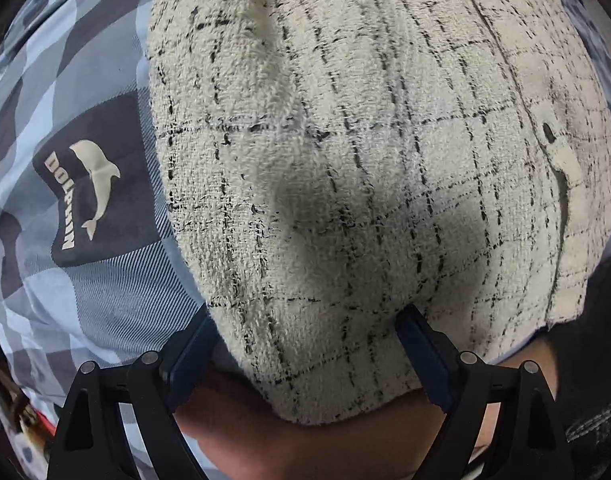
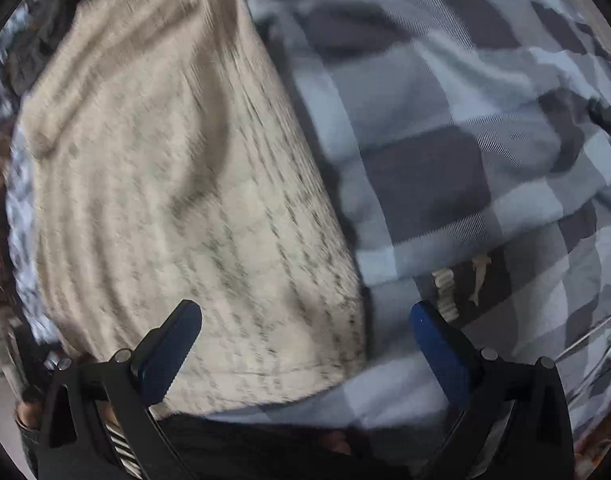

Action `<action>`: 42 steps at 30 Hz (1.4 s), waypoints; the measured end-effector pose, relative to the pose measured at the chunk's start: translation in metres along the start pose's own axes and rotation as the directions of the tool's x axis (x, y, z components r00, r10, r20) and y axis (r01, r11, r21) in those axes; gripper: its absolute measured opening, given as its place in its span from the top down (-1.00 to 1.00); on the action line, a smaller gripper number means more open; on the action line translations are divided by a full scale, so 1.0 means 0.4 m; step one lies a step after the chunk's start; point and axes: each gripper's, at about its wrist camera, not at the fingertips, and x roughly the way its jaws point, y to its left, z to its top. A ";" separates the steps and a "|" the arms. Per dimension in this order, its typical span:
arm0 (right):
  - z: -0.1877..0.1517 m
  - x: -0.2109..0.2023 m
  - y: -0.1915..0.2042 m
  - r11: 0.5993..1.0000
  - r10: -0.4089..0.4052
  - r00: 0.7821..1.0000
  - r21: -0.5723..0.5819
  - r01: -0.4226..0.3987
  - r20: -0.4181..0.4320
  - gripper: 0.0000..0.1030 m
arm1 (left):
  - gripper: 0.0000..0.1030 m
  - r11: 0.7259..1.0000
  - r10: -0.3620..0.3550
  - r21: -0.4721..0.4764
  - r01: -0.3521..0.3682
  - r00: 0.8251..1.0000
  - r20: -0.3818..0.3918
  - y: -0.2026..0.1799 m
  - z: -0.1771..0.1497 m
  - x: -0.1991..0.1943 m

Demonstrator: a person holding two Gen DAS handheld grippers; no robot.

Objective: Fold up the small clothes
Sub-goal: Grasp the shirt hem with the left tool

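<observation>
In the left wrist view, we are seeing the checked bedsheet (image 1: pixel 89 280) lying at the far left, with a dolphin logo (image 1: pixel 95 184) printed on one of its dark squares. Just right of that, the cream garment (image 1: pixel 345 160) with thin black grid lines is lying on the sheet and filling most of the view. Its near edge is draping down between the fingers of the left gripper (image 1: pixel 309 344), whose jaws are standing wide apart on either side of the cloth. We cannot tell whether the pads are touching the fabric.

In the right wrist view, which is blurred, the cream garment (image 2: pixel 177 200) is lying on the left half, creased across its upper part. The right gripper (image 2: pixel 301 332) is standing with its jaws spread wide, holding nothing, its left finger (image 2: pixel 173 344) over the cloth's near edge and its right finger over the sheet. To the right, the checked bedsheet (image 2: pixel 465 120) is rumpling across the rest of the view.
</observation>
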 end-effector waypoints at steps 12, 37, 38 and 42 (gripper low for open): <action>-0.017 0.101 -0.005 0.993 -0.116 0.979 -0.042 0.111 -0.166 -0.98 | 0.13 0.998 -0.055 -0.019 0.055 0.998 0.028 0.039 0.011 -0.032; -0.028 0.186 0.073 0.993 -0.097 0.964 -0.091 0.077 -0.248 -0.68 | 0.75 0.972 -0.201 -0.058 0.226 0.936 0.289 0.055 -0.025 -0.187; -0.028 0.195 0.090 0.992 -0.100 0.960 -0.101 0.076 -0.262 -0.68 | 0.75 0.973 -0.200 -0.057 0.226 0.936 0.289 0.057 -0.025 -0.189; -0.018 0.253 0.124 0.986 -0.112 0.947 -0.154 0.068 -0.302 -0.20 | 0.75 0.972 -0.199 -0.061 0.226 0.937 0.287 0.056 -0.021 -0.190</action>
